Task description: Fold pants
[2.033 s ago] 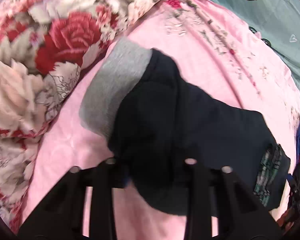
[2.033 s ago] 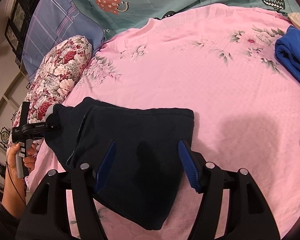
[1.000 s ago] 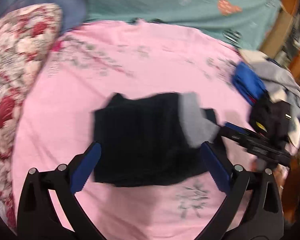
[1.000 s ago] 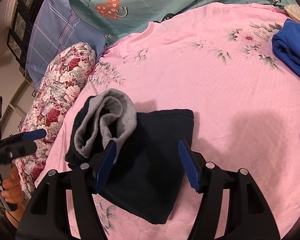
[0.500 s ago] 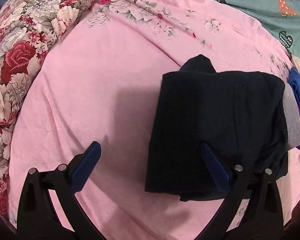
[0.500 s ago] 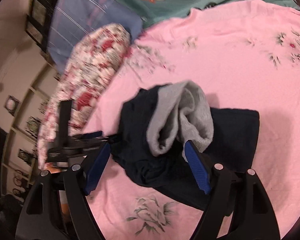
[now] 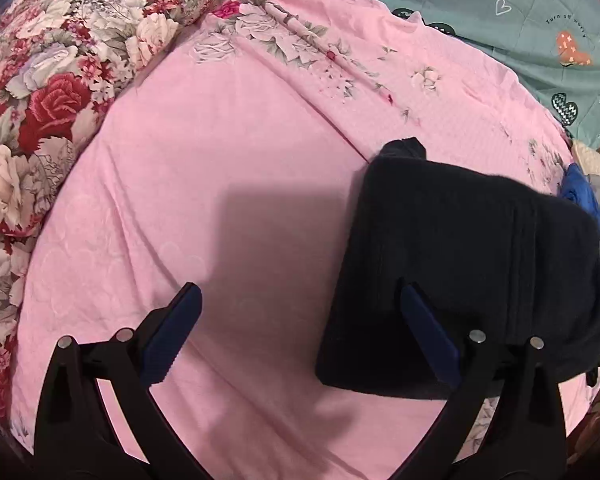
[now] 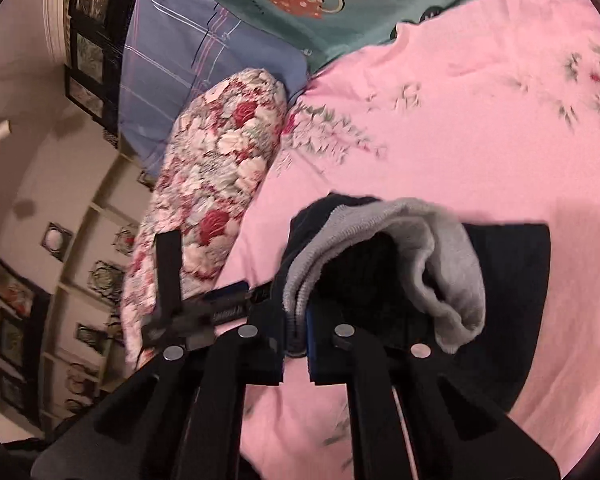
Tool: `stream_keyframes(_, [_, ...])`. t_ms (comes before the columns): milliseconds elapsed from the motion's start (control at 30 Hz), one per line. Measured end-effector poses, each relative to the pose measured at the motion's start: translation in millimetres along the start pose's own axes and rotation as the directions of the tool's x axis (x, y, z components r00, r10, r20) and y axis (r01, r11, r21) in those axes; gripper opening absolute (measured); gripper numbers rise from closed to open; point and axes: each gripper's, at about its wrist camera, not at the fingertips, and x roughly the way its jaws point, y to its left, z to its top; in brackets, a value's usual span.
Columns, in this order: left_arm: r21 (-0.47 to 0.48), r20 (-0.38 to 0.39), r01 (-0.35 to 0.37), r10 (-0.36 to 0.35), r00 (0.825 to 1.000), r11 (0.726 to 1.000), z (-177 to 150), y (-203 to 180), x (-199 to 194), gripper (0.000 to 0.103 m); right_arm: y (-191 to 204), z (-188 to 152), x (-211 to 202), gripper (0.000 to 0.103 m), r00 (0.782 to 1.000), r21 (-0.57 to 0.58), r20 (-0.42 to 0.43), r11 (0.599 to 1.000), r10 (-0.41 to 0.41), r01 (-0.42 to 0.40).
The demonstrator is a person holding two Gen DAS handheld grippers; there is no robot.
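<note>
On the pink bed sheet [image 7: 228, 152], dark folded pants [image 7: 460, 256] near its right edge, right gripper [image 8: 296, 344] jaws clamped on the grey-lined waistband [image 8: 440, 264], left gripper [image 7: 296, 332] jaws wide, holding nothing, floral pillow [image 7: 60, 60] along left edge.

Dim warm indoor light, soft shadows, fisheye-bent edges, right-wrist view motion-blurred.

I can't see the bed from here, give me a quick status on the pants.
Left gripper open, hovering over the pink sheet. Right gripper shut on the pants at the grey waistband. Pants folded into a dark bundle. Nothing in the way.
</note>
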Motion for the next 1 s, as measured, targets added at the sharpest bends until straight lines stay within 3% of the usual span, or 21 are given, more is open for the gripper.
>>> stream_keyframes(67, [0.019,-0.018,0.006,-0.005,1.0,1.0,-2.0,-5.6,9.4,0.101,-19.5,-10.9,-2.3,0.009,0.998,0.044,-0.02,0.998,-0.054,0.055])
stream_keyframes(133, [0.071,-0.063,-0.014,0.018,0.998,0.997,-6.3,-17.2,31.7,0.101,-50.0,-22.0,6.4,0.012,0.983,0.086,-0.069,0.981,-0.169,0.174])
stream_keyframes(167, [0.094,-0.085,-0.028,0.036,0.996,0.995,-9.2,-21.9,42.5,0.101,-71.0,-27.6,16.4,0.016,0.96,0.115,-0.114,0.956,-0.258,0.27])
stream_keyframes(267, [0.1,-0.026,-0.059,0.062,0.998,0.993,-13.9,-26.5,38.8,0.101,-73.6,-28.6,15.4,0.027,0.963,0.103,-0.107,0.96,-0.248,0.259])
stream_keyframes(333, [0.113,-0.025,-0.064,0.068,0.997,0.992,-14.4,-27.4,39.0,0.101,-55.9,-22.7,1.5,0.065,0.952,0.019,-0.04,0.952,-0.304,0.305])
stream_keyframes(400, [0.09,-0.034,-0.047,0.05,0.998,0.995,-14.1,-24.3,39.8,0.101,-40.4,-15.5,-16.7,0.079,0.95,-0.057,0.069,0.95,-0.303,0.307])
stream_keyframes(433, [0.071,-0.042,-0.036,0.039,0.998,0.997,-13.9,-22.1,40.5,0.101,-38.7,-11.6,-21.5,0.082,0.944,-0.063,0.102,0.945,-0.314,0.321])
stream_keyframes(533, [0.076,-0.044,-0.042,0.045,0.998,0.996,-13.5,-22.7,40.5,0.101,-46.0,2.6,-13.8,0.082,0.928,-0.052,0.115,0.93,-0.355,0.363])
stream_keyframes(700, [0.068,-0.064,-0.019,0.024,0.998,0.998,-10.9,-15.5,39.2,0.101,-68.3,1.5,56.7,0.081,0.921,-0.078,-0.087,0.924,-0.38,0.374])
stream_keyframes(767, [0.054,-0.073,-0.015,0.019,0.997,0.998,-8.6,-12.5,37.2,0.101,-62.4,-4.5,62.8,0.054,0.903,-0.122,-0.045,0.899,-0.428,0.42])
stream_keyframes(833, [0.034,-0.082,0.013,-0.011,0.997,0.999,-4.3,-8.2,30.9,0.101,-53.5,-6.0,54.2,0.04,0.922,-0.116,-0.039,0.918,-0.385,0.379])
stream_keyframes(933, [-0.029,-0.049,0.075,-0.076,0.996,0.997,2.6,-0.7,13.7,0.101,-14.2,-5.3,19.3,0.039,0.943,-0.171,0.073,0.927,-0.326,0.334])
stream_keyframes(1000, [-0.036,-0.041,0.071,-0.073,0.996,0.997,4.0,-0.4,9.6,0.101,-1.1,-4.1,-5.6,0.039,0.951,-0.179,0.108,0.936,-0.288,0.304])
